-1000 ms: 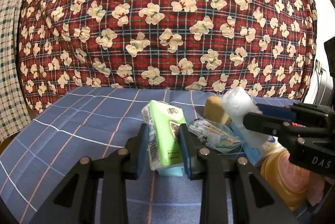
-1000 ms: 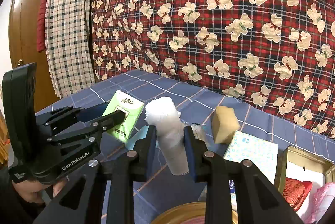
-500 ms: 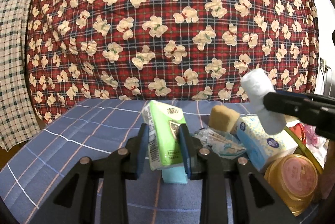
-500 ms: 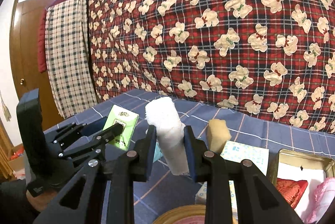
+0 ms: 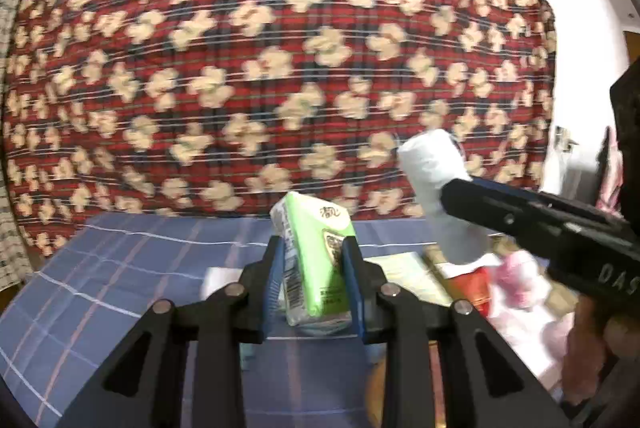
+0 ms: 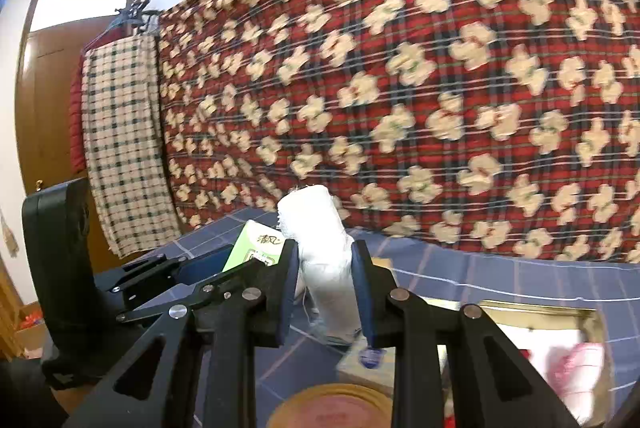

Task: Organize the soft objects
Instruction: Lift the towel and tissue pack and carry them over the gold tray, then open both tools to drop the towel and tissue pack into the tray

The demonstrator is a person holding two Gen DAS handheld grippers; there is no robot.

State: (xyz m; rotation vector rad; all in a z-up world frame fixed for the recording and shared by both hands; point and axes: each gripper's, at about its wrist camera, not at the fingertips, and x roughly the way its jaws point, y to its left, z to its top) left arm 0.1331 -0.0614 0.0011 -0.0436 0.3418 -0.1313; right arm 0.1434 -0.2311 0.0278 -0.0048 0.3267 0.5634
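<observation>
My left gripper is shut on a green tissue pack and holds it upright above the blue checked table. My right gripper is shut on a white gauze roll, also lifted. In the left wrist view the roll and the right gripper are at the right, above a gold tin holding red and pink soft items. In the right wrist view the green pack and left gripper are at the left.
A red plaid bear-print blanket hangs behind the table. A round gold tin lid lies near the front edge, next to a white tissue box. The open tin with pink cloth is at the right. A checked cloth hangs by the door.
Both grippers have risen and swung right with their objects still held. The tin has come into the left wrist view; the sponge and wrapped packs have dropped out of it.
</observation>
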